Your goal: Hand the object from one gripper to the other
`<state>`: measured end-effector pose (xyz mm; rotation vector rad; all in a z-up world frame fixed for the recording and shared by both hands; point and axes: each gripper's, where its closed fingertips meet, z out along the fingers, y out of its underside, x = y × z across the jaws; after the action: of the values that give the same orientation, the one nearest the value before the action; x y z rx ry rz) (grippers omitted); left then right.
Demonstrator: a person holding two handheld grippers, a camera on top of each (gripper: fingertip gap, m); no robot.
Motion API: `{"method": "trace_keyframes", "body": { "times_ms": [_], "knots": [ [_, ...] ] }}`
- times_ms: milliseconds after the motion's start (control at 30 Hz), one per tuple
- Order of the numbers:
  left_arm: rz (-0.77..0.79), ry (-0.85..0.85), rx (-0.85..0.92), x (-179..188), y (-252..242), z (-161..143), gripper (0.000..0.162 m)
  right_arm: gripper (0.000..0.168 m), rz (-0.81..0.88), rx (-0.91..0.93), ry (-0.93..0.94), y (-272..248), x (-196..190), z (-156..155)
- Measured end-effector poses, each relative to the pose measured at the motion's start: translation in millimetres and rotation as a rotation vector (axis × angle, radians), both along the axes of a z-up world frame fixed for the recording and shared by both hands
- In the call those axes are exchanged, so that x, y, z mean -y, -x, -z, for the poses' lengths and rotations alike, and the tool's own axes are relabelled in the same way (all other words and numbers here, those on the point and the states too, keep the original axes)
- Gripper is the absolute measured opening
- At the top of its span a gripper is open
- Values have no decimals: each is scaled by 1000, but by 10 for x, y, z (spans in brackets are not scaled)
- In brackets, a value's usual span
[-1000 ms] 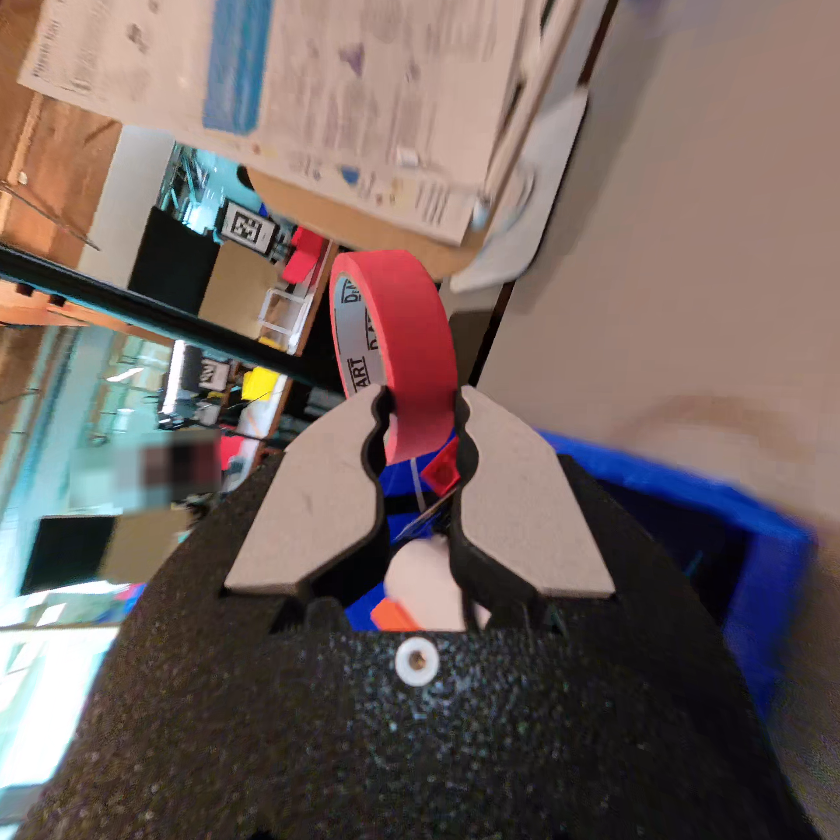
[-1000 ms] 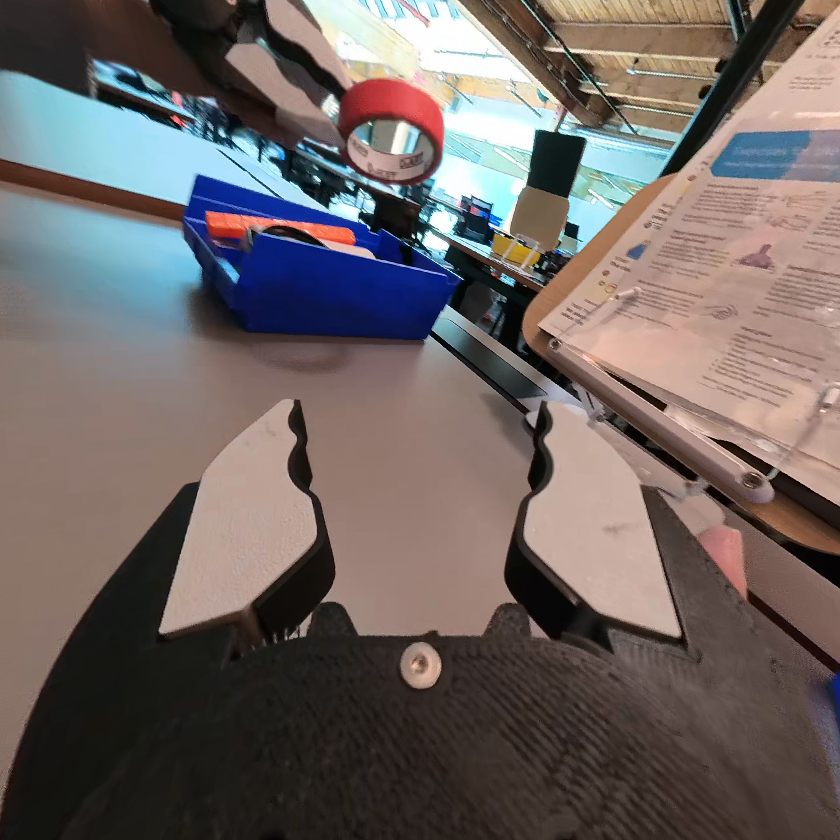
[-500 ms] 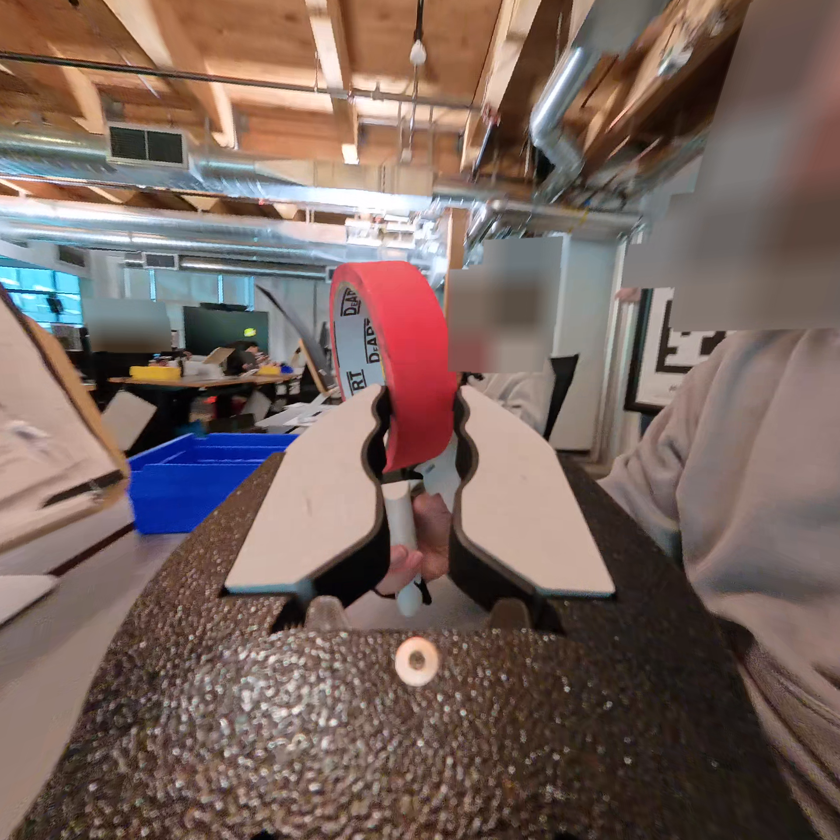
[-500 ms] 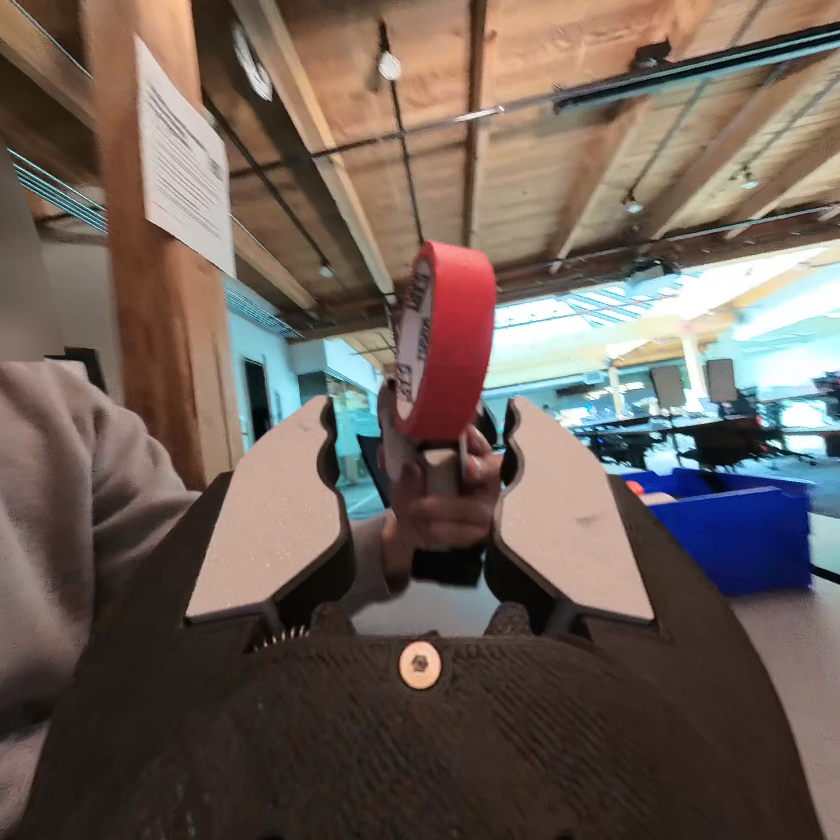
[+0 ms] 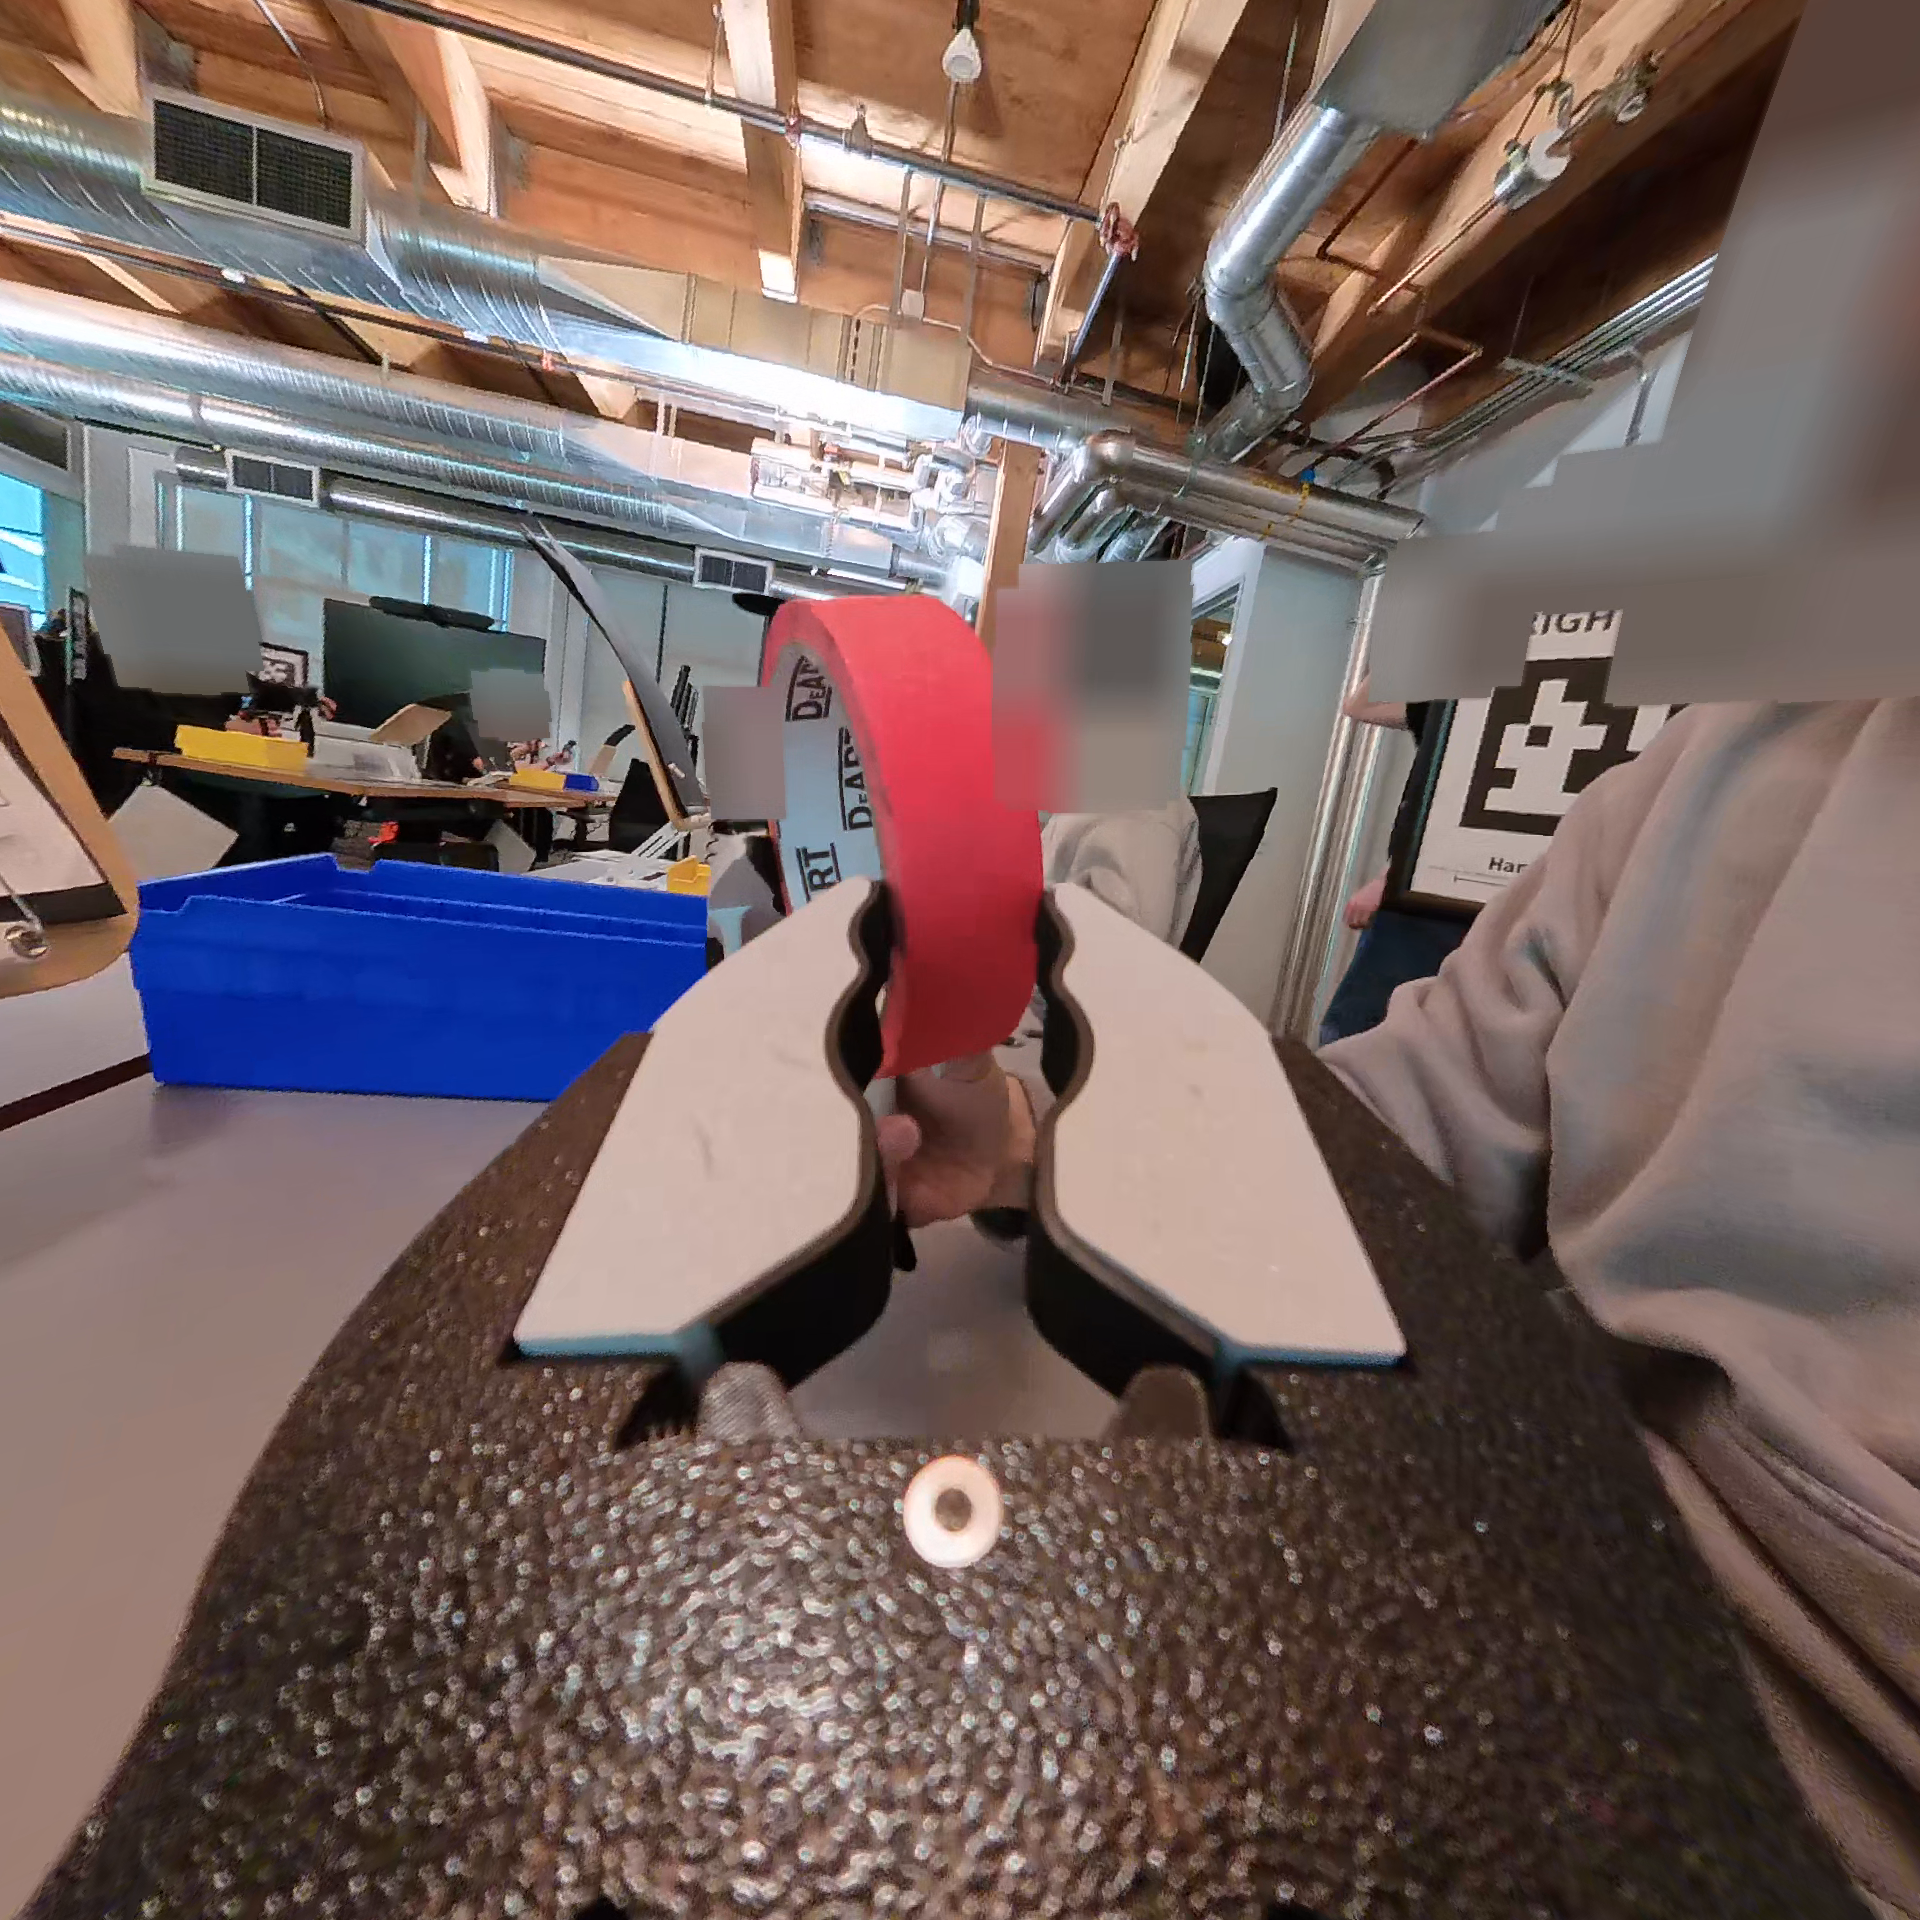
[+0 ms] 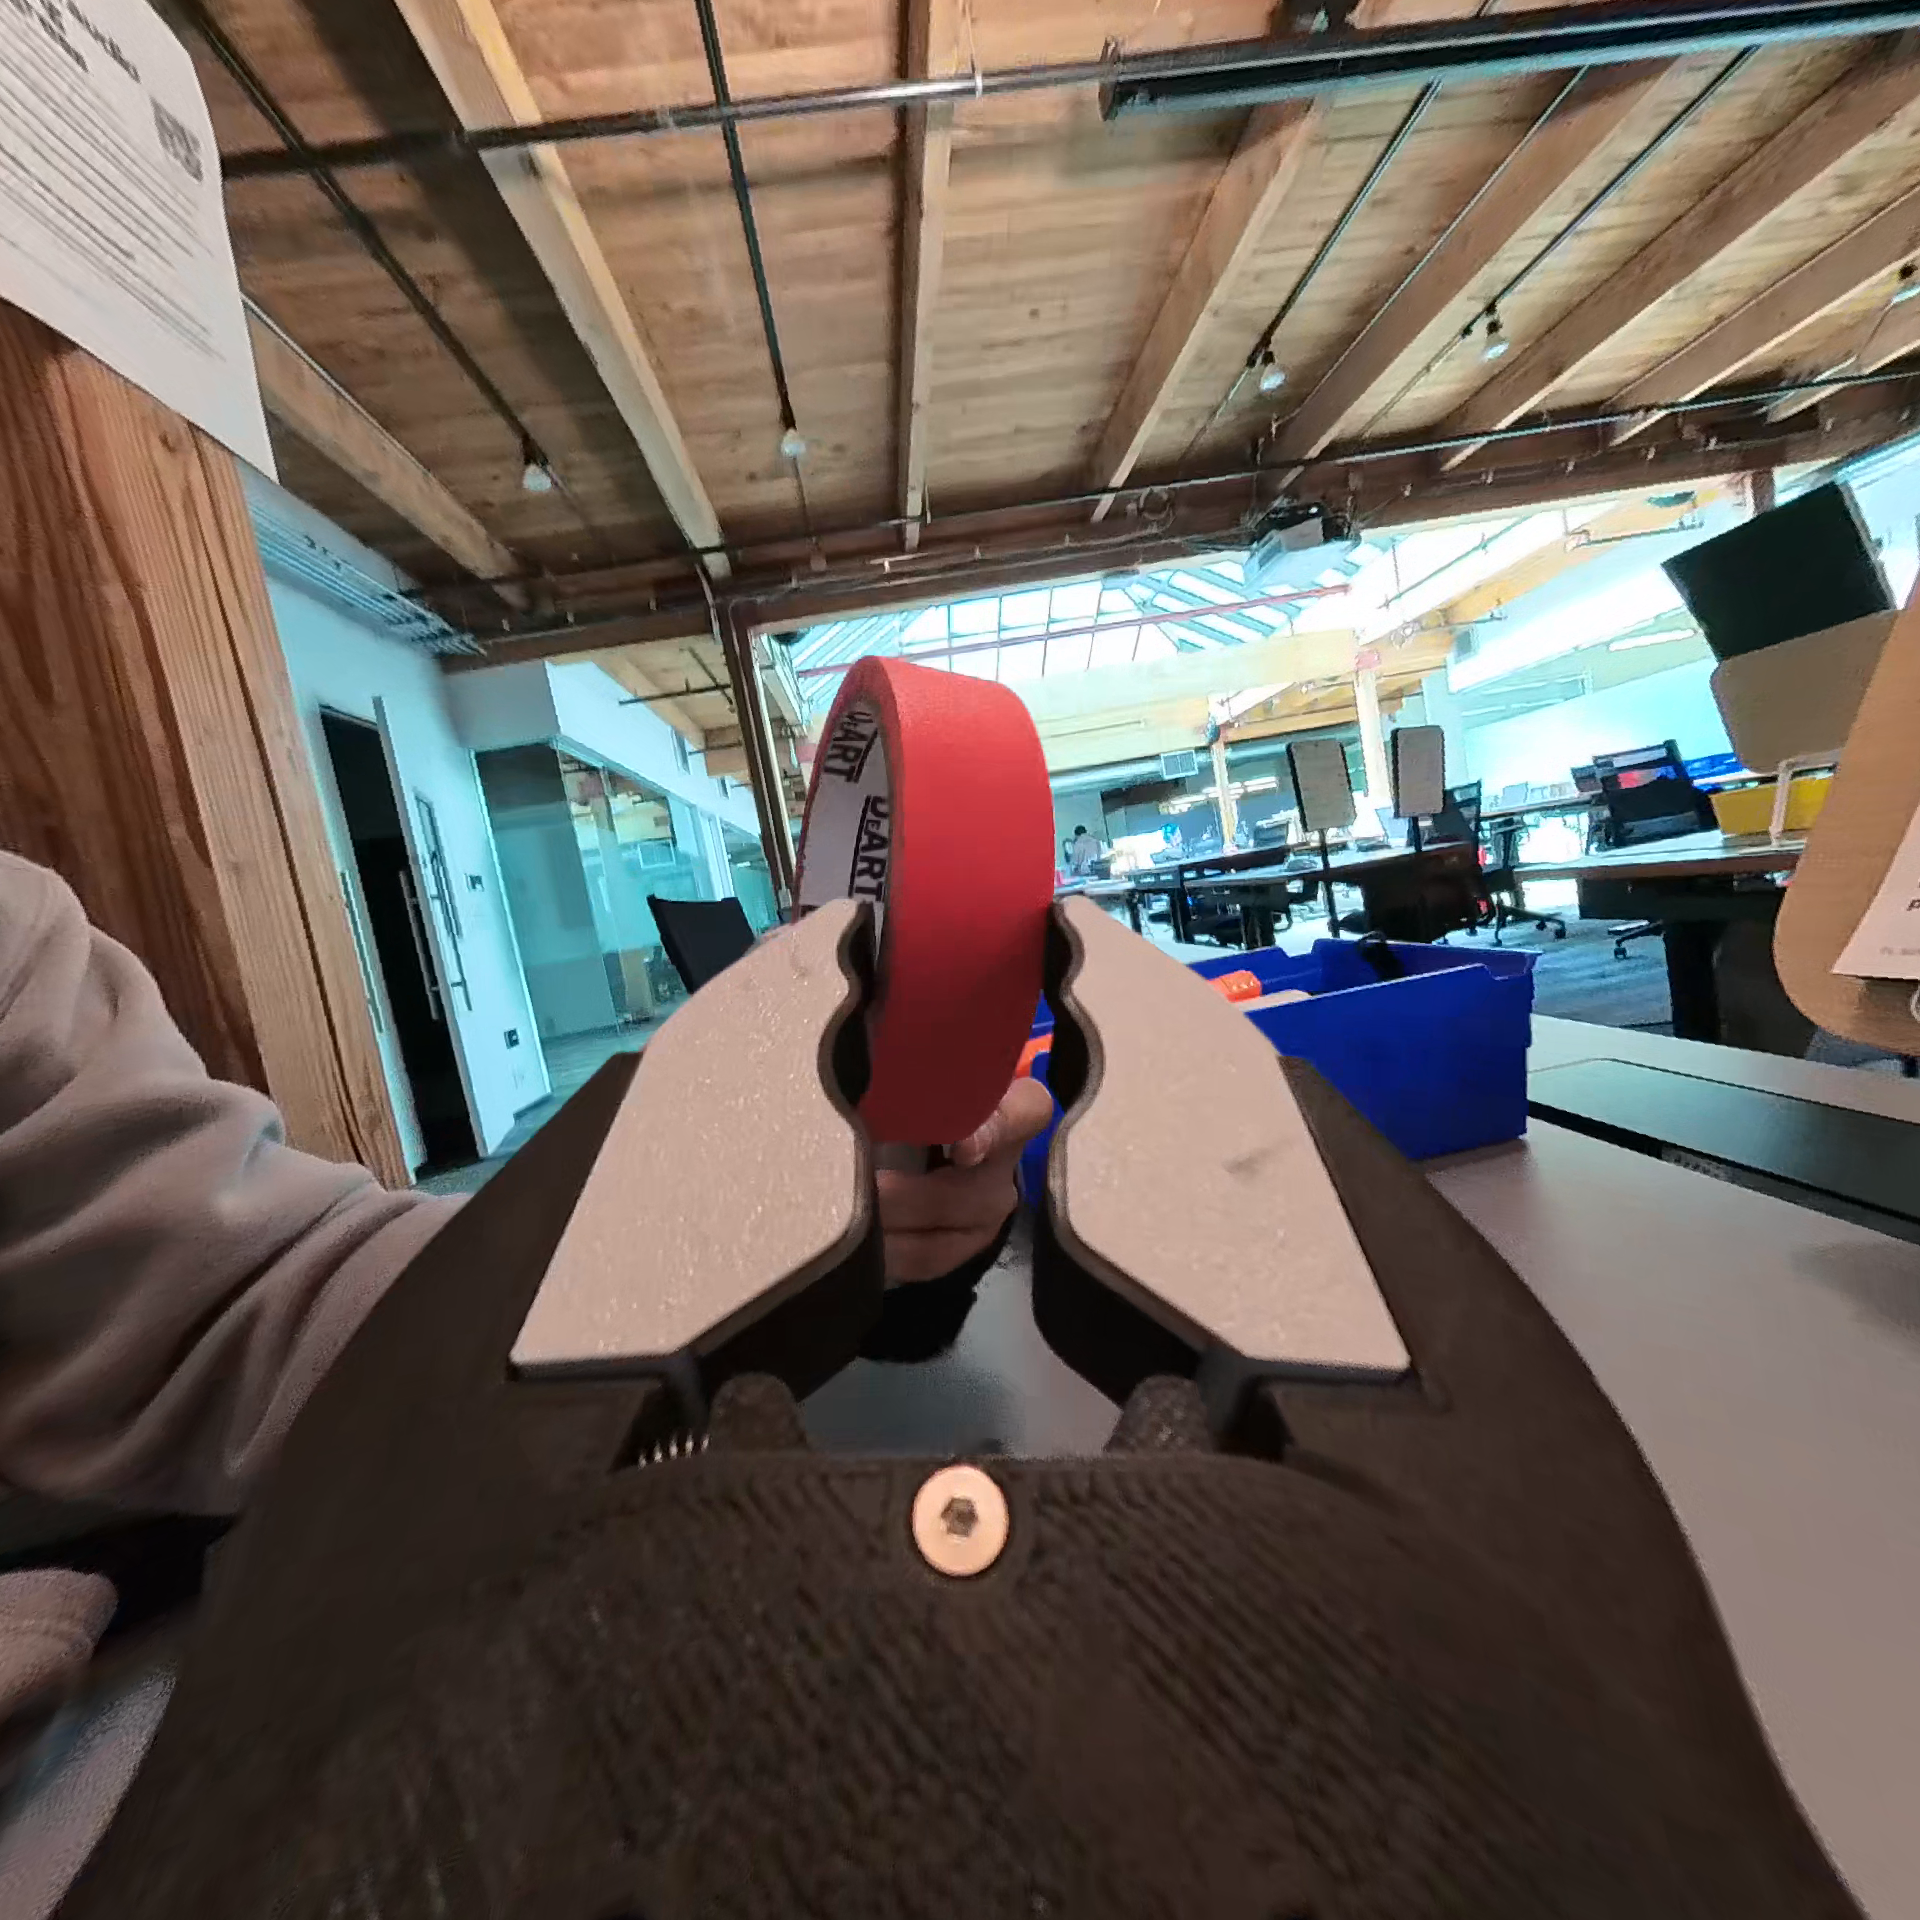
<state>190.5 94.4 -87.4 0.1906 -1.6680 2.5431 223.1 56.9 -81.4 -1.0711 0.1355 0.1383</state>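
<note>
Grey table [image 6: 1714, 1403] lies below and beyond both sets of fingers; a blue bin [image 5: 416, 966] sits on it, off to the left of the left gripper's fingers and just past the right-hand finger in the right wrist view.

Left gripper [image 5: 956, 935]: fingers drawn in, pinching the red tape roll [image 5: 935, 810] across its width; the roll stands on edge, rising above the fingertips.

Right gripper [image 6: 961, 945]: fingers close against the roll's two faces. The left one touches; at the right one I cannot tell contact from a thin gap.

Status (judgement): the roll is held aloft between both grippers, mid-handover. Pickup and meeting are done. Left: confirm the right grip, open the left fingers, draw apart.
</note>
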Motion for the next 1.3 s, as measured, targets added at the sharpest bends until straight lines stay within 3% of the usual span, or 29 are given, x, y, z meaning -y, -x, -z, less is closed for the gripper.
{"method": "trace_keyframes", "body": {
  "times_ms": [100,200,333,433,533,633,700,800,833,867,900,1000,1067,1200,1233,1300],
  "knots": [
    [-42,-12,-7,12,-43,28,27,31,26,-14,16,-58,12,43],
    [-207,-48,-11,-13,-209,62,27,30,96,-40,32,-165,56,59],
    [-418,-196,70,-30,-332,128,56,30,172,-104,126,-310,59,166],
    [-484,-274,90,-33,-378,181,59,30,137,-128,222,-295,7,267],
    [-495,-264,33,-84,-434,190,51,30,89,-70,287,-192,-34,328],
    [-445,-248,17,-99,-396,193,27,30,59,-46,266,-131,-39,298],
    [-445,-267,20,-99,-395,219,27,30,68,-26,265,-124,-38,286],
    [-437,-314,1,-35,-397,283,49,30,47,29,260,-37,-62,255],
    [-419,-337,4,4,-377,316,50,30,46,42,261,-20,-71,250],
    [-408,-355,19,37,-356,340,47,30,33,56,269,8,-79,253],
    [-405,-370,44,60,-337,356,31,29,45,70,278,1,-76,259],
    [-443,-420,79,80,-370,388,27,30,83,75,321,-50,-53,316],
    [-526,-431,181,71,-394,366,26,42,96,-13,295,-131,-17,314],
    [-738,-451,444,0,-439,245,26,97,11,-440,304,-363,114,491],
    [-771,-449,523,-3,-417,207,26,103,-88,-578,287,-341,125,535],
    [-798,-483,670,38,-356,194,26,84,-296,-724,155,-267,167,443]
  ]
}}
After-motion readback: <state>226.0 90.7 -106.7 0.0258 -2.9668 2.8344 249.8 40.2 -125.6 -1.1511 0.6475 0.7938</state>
